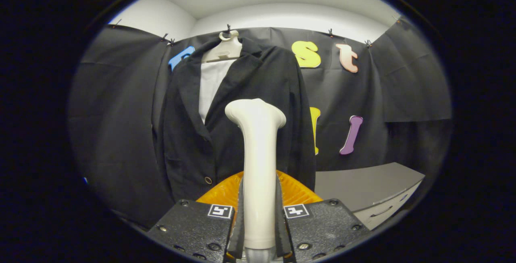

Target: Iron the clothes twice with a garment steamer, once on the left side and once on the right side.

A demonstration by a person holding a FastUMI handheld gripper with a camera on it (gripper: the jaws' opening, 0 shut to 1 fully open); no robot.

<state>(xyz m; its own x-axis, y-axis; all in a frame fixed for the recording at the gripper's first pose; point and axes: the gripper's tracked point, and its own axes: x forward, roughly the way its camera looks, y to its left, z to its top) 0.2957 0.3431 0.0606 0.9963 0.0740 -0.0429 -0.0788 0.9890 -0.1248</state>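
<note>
Gripper (259, 210): seen at the near end of the gripper view, with its two fingers closed narrowly on the handle of the garment steamer, one pressed against each side.
Garment steamer (258, 150): a pale handle is held upright between the fingers, and a flared head at its top is set in front of the jacket's midsection. The face of the head is turned away and cannot be made out; whether it touches the cloth cannot be told.
Steamer base: the lower end of the handle is cut off beneath the fingers, so its bottom is hidden.
Jacket (242, 126): a dark jacket is hung beyond the fingers against the black cloth wall, its front open at the collar. A single button (208, 180) is seen low on its front. Its hem is hidden behind the orange part and the gripper body.
Hanger (224, 49): a pale hanger is seen at the jacket's neck, its hook lost among the wall clips.
White lining (210, 85): a pale panel is shown between the lapels; shirt or lining cannot be told.
Orange part (282, 192): a ribbed orange surface is seen just behind the fingers, mostly covered by them and the handle.
Cabinet (363, 190): a grey top with a drawer front below is placed to the right of the jacket, partly cut off.
</note>
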